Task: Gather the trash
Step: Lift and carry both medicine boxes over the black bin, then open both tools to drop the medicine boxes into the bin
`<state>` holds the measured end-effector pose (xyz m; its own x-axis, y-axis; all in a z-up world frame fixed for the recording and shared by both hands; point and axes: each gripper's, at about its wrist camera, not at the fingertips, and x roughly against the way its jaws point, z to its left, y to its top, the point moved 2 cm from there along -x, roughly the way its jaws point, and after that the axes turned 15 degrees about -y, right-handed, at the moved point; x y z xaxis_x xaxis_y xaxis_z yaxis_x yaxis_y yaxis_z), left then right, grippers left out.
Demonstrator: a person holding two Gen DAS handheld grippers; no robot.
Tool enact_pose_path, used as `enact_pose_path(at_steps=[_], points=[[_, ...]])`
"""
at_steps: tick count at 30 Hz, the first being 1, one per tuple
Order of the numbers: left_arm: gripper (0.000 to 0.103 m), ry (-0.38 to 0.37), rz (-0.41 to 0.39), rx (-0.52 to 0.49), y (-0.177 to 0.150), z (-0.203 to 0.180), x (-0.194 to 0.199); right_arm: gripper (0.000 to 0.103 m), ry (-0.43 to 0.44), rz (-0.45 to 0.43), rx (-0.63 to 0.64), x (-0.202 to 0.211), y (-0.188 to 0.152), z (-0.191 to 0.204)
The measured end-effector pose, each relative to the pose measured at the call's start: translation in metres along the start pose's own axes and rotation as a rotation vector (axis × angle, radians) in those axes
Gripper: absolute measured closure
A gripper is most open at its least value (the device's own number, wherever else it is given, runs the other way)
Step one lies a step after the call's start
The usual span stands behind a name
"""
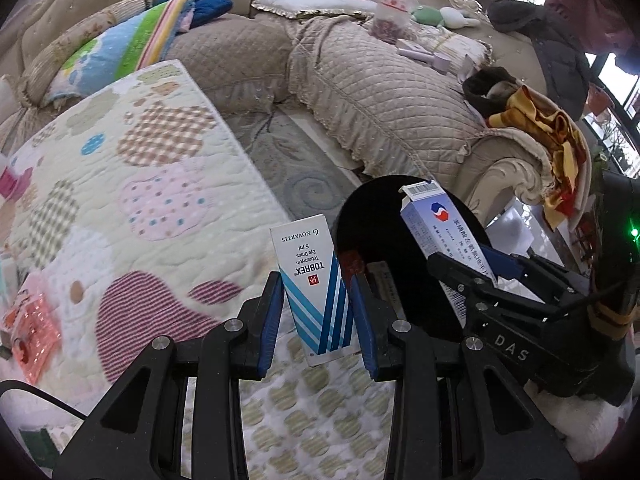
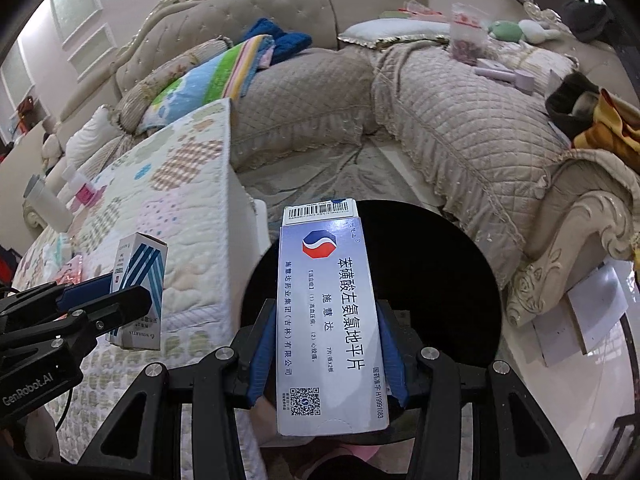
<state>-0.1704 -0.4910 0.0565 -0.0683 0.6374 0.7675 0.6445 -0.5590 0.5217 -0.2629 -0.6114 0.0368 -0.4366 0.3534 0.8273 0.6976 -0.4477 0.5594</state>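
In the left wrist view, lower centre, the left gripper (image 1: 316, 304) is closed narrowly on the eye-drop box (image 1: 310, 288), blue pads pressed to its two long sides. The box stands near upright, long axis along the fingers, over the quilt (image 1: 132, 184) edge. The black bin (image 1: 400, 216) opens just right of it, so it seems a short shift right would put the box over the mouth. At frame right, the right gripper (image 2: 326, 340) clamps the tablet box (image 2: 328, 320) by its long sides, somewhat wider. That box already hangs over the bin mouth, so the right hand is nearer a drop.
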Motion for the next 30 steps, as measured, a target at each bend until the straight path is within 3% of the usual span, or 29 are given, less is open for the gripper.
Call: enact_pose_path(at_steps=[15, 30], points=[[0.071, -0.076, 0.035, 0.006, 0.013, -0.011, -0.030, 0.057, -0.026, 0.025, -0.050, -0.017, 0.004, -0.026], [0.069, -0.133, 0.030, 0.014, 0.014, -0.010, -0.032, 0.057, -0.041, 0.039, -0.076, -0.023, 0.006, -0.035]])
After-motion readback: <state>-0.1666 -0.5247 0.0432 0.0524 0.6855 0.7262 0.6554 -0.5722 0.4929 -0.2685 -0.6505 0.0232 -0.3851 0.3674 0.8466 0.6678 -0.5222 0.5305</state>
